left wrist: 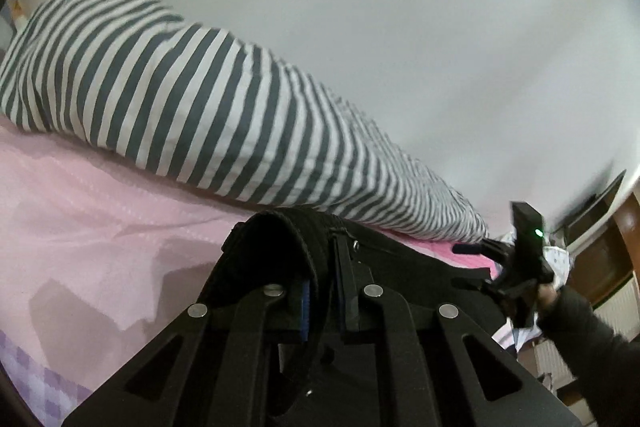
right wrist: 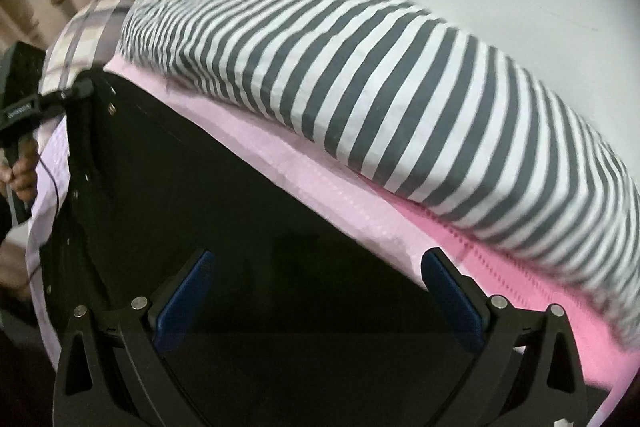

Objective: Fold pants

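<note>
A pair of black fabric pants (right wrist: 224, 211) lies spread on a bed covered by a pink textured sheet (left wrist: 92, 211), just in front of a long pillow in grey-and-white stripes (right wrist: 400, 99) set along a white wall (left wrist: 400, 27). The left gripper (left wrist: 322, 291) is clamped on the pants' waistband, which loops up over its blue-padded fingers beside the zip. The right gripper (right wrist: 316, 303) hovers over the dark cloth with its jaws wide apart, gripping nothing.
</note>
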Demonstrator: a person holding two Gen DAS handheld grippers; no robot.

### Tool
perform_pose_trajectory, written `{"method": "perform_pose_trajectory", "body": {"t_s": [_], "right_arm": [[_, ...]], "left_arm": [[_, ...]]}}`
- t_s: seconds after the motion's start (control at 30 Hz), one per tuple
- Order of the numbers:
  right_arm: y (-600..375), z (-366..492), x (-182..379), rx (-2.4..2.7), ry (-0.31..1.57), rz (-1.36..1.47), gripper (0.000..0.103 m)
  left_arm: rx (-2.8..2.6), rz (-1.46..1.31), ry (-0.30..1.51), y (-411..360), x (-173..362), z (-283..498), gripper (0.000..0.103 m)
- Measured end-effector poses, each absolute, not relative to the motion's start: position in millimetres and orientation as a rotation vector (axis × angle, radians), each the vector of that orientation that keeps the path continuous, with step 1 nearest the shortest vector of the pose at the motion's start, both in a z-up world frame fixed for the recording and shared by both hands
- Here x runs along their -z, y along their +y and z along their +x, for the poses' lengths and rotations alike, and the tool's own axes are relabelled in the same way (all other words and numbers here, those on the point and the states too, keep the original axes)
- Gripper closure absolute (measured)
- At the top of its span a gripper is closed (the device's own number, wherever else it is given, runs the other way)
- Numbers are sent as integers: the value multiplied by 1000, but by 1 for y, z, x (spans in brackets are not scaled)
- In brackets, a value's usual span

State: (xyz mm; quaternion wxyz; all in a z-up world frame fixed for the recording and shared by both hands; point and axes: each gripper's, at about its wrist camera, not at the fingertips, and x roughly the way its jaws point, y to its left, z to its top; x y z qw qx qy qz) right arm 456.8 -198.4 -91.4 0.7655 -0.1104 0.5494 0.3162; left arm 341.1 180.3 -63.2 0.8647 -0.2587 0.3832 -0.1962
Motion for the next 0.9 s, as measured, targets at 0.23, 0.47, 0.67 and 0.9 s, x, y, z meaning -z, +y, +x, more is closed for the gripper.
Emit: {"method": "perform_pose_trajectory", "body": {"t_s": [0.23, 0.47, 0.67, 0.9], "right_arm": [[-191, 496, 104, -925, 1363, -275, 8], [-182, 516, 132, -1026, 1501, -349, 32], [-209, 511, 137, -1019, 1518, -338, 44], [-235, 503, 137, -926, 1526, -332, 63]], "left_arm": [[393, -540, 784, 170, 50, 333, 94], [355, -514, 780, 165, 44, 324, 93], [337, -514, 791, 166, 44, 325, 93], [322, -510, 796, 167, 45, 328, 94]]}}
